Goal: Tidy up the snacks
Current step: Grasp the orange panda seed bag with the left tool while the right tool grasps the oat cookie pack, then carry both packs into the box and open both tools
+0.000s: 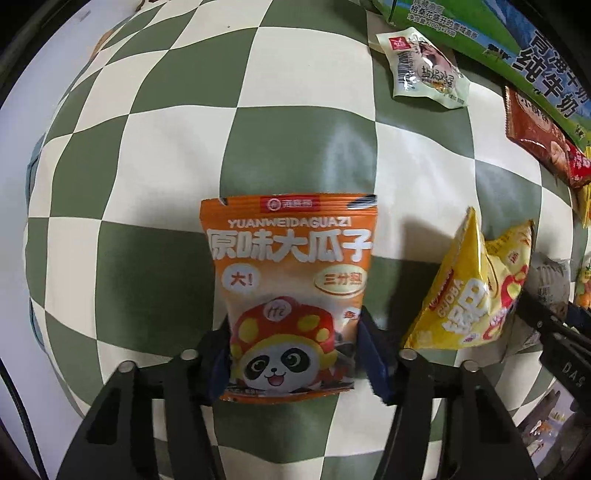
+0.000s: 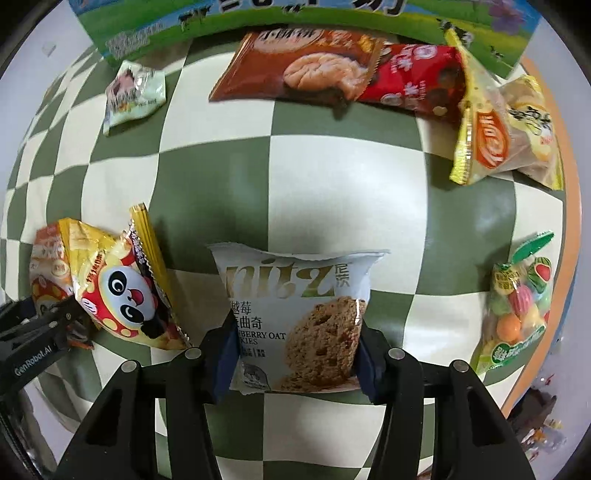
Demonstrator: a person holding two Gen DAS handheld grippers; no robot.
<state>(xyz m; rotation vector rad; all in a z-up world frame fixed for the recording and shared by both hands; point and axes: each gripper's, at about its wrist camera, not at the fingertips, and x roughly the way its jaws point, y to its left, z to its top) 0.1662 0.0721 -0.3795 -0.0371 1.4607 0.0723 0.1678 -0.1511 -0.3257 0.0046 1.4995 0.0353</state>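
Note:
An orange sunflower-seed packet (image 1: 291, 280) with a panda on it lies on the green-and-cream checked cloth (image 1: 147, 147). My left gripper (image 1: 293, 358) is shut on its lower half, and the blue pads (image 1: 371, 354) pinch its sides inward. In the right wrist view a white oat-cookie packet (image 2: 295, 314) lies on the same cloth (image 2: 332, 177), its lower half squeezed between the pads (image 2: 225, 362) of my right gripper (image 2: 295, 363), which is shut on it. The two packets lie side by side, with a yellow panda snack bag (image 2: 122, 291) between them.
Along the far side stands a green milk carton box (image 2: 147, 26), with a brown pastry packet (image 2: 295, 66), a red packet (image 2: 417, 81), a pale packet (image 2: 133, 92) and a yellow-and-clear bag (image 2: 509, 133) before it. A fruit-candy bag (image 2: 517, 302) lies right.

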